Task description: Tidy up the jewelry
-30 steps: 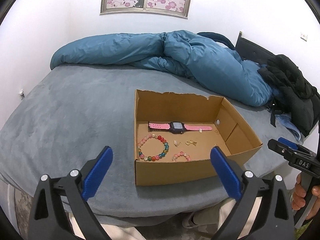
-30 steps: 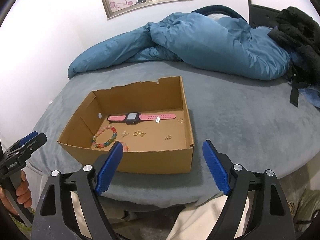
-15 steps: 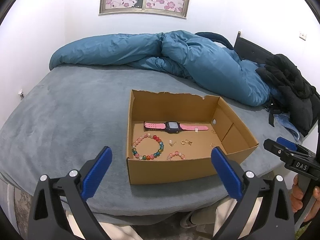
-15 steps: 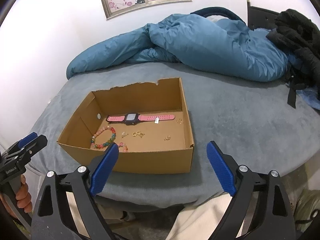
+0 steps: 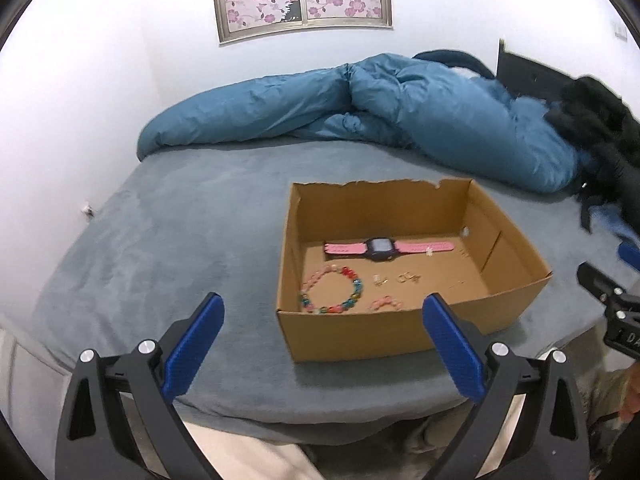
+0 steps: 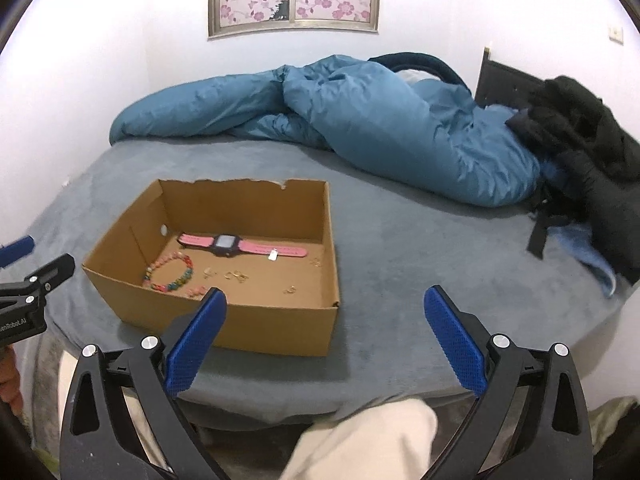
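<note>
Both grippers, left gripper and right gripper, gaping empty, right just widening; hovering at 6 o'clock of cardboard box; watch, bead bracelet lying inside, sorting looking unstarted.

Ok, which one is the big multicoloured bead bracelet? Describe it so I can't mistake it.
On the grey bed sits an open cardboard box. The bracelet lies on its floor, in front of the pink watch. It is a full ring of mixed pink, red, blue and green beads, larger than the small pink bead piece beside it.
</note>
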Demonstrator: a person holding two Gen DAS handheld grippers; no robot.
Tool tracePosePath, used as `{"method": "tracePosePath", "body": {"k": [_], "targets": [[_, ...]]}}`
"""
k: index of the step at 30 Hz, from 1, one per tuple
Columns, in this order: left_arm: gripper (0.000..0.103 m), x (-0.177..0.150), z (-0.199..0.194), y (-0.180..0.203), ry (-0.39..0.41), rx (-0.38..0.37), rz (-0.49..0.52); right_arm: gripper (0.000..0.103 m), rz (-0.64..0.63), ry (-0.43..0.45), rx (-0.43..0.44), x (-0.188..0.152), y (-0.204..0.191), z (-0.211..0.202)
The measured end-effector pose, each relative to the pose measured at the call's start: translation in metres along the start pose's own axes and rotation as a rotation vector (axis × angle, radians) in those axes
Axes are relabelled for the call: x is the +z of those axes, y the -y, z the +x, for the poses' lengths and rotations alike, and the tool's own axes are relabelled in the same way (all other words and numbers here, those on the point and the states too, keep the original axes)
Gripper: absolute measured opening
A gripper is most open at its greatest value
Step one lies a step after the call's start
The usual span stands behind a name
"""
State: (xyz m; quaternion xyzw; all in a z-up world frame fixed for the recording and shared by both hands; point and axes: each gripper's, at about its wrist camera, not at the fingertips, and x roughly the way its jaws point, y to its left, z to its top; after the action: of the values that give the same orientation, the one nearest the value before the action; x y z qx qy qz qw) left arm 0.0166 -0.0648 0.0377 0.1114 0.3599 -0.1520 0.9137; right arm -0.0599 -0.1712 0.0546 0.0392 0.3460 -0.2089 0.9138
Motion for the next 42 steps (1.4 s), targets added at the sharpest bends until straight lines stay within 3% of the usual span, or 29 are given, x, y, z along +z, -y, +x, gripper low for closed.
{"method": "tracePosePath", "body": {"k": [7, 14, 22, 42], "targets": [[0.097, -0.001, 0.003, -0.001, -0.037, 0.025, 0.009, 0.095, -0.006, -0.039, 0.023, -0.004, -0.009, 0.003], [0.097, -0.006, 0.021, -0.008, -0.159, 0.038, -0.038, 0.095, 0.037, -0.145, 0.036, -0.009, -0.020, 0.023], [0.097, -0.007, 0.034, -0.008, -0.226, 0.064, -0.064, 0.095, 0.028, -0.213, 0.026, -0.009, -0.025, 0.038], [0.097, -0.007, 0.041, -0.007, -0.259, 0.080, -0.059, 0.095, 0.054, -0.267, 0.037, -0.007, -0.025, 0.046]]}}
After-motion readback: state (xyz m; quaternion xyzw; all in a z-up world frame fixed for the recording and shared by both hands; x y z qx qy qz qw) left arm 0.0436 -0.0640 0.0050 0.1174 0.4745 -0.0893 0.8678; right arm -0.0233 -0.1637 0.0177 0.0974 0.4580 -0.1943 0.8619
